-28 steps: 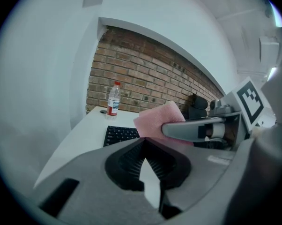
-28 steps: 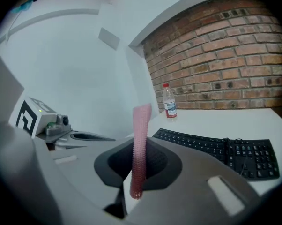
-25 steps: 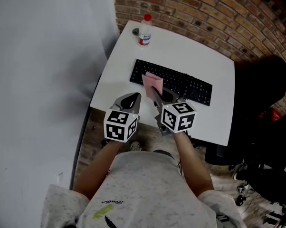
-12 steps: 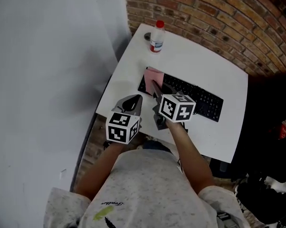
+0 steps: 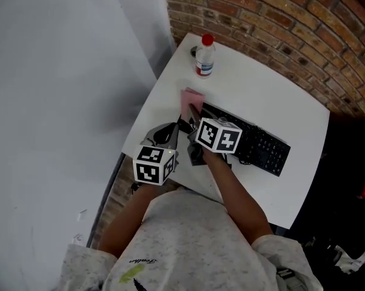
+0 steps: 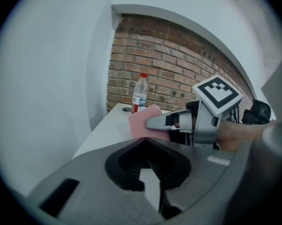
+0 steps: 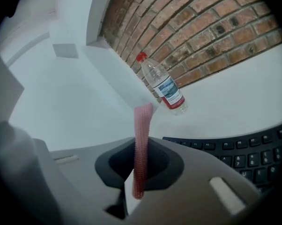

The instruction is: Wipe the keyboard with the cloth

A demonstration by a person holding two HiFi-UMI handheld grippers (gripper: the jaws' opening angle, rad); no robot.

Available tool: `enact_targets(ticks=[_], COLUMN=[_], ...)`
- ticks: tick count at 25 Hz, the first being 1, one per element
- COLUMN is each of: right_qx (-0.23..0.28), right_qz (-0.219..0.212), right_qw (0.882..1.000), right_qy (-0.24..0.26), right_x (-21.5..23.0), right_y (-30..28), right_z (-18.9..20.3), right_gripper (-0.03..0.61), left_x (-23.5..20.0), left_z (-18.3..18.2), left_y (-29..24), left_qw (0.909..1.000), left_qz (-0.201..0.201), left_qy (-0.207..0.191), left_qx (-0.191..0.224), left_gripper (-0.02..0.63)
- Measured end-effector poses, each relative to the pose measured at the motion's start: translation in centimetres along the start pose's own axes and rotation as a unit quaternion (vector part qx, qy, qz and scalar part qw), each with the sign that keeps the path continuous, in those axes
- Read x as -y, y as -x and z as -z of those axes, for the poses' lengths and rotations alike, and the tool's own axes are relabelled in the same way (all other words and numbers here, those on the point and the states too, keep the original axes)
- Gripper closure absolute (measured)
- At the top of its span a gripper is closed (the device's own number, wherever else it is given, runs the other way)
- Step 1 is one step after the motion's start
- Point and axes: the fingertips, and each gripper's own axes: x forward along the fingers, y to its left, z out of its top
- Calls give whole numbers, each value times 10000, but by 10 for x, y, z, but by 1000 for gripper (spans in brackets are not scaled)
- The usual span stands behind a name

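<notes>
On the white worktop, the right gripper has slid left along the black keyboard. A second ago it was over the keys left of the middle, and half a second ago at the left end. Now its fingers, clamped on the pink cloth, hold it at that end's outer edge, with most of the cloth out over bare worktop. In the right gripper view the cloth stands as a thin upright strip between the fingers, and the keys lie off to its right. The left gripper has stayed just beside the right one near the front edge, its fingers pressed together on nothing. Beyond the cloth a clear plastic bottle stands upright, red cap on. What it holds cannot be made out.
</notes>
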Motion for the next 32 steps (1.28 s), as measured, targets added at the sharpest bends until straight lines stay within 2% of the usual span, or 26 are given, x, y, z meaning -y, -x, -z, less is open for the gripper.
enact_targets(ticks=[6, 11, 21, 32], right_qx=[-216, -366, -445, -284], right_qz=[86, 391, 1148, 1862], right_qw=[9993, 9984, 9924, 9821], right_qy=[-296, -189, -9, 101], right_x=[15, 25, 36, 45], right_y=[-16, -20, -18, -7], right_z=[3, 8, 7, 3], right_gripper=[574, 574, 574, 573], left_x=[-7, -14, -30, -27], left_z=[-3, -8, -15, -16], left_y=[-10, -17, -46, -63], left_qw=[9997, 9998, 9974, 9848], left_qz=[-185, -131, 615, 1574], left_qy=[121, 116, -158, -460], left_qx=[-74, -87, -337, -566], left_gripper=[620, 620, 620, 620])
